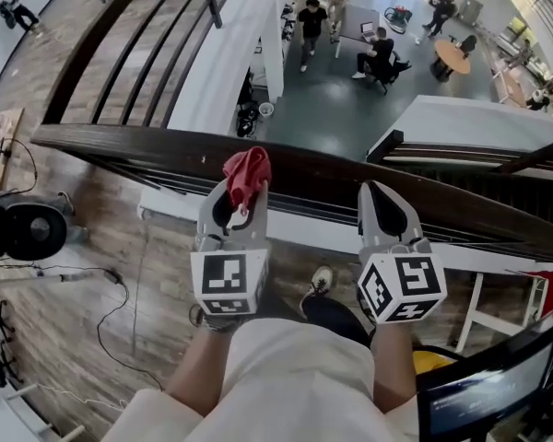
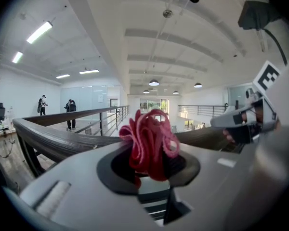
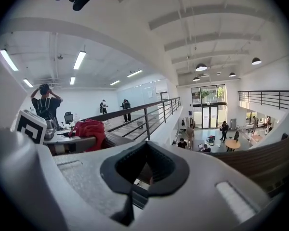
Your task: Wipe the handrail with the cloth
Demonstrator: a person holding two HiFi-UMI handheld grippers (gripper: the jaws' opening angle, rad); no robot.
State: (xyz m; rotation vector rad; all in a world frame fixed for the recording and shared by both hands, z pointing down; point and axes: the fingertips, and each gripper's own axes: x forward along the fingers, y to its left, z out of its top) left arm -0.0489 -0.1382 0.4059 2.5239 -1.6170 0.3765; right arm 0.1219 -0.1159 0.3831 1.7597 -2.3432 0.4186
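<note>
A dark wooden handrail (image 1: 147,147) crosses the head view from left to right, just ahead of both grippers. My left gripper (image 1: 244,193) is shut on a bunched red cloth (image 1: 249,173), which sticks up from the jaws and sits over the rail. The left gripper view shows the cloth (image 2: 148,143) pinched in the left gripper (image 2: 151,163), with the handrail (image 2: 53,139) behind it. My right gripper (image 1: 378,196) is to the right, over the rail, shut and holding nothing. From the right gripper (image 3: 145,170) view, the cloth (image 3: 89,131) lies to the left and the handrail (image 3: 272,163) to the right.
Past the rail is a drop to a lower floor with people and a round table (image 1: 452,56). A black round device (image 1: 28,230) and cables (image 1: 101,274) lie on the wooden floor at left. A monitor (image 1: 493,389) stands at lower right. A second railing (image 1: 120,35) runs away at upper left.
</note>
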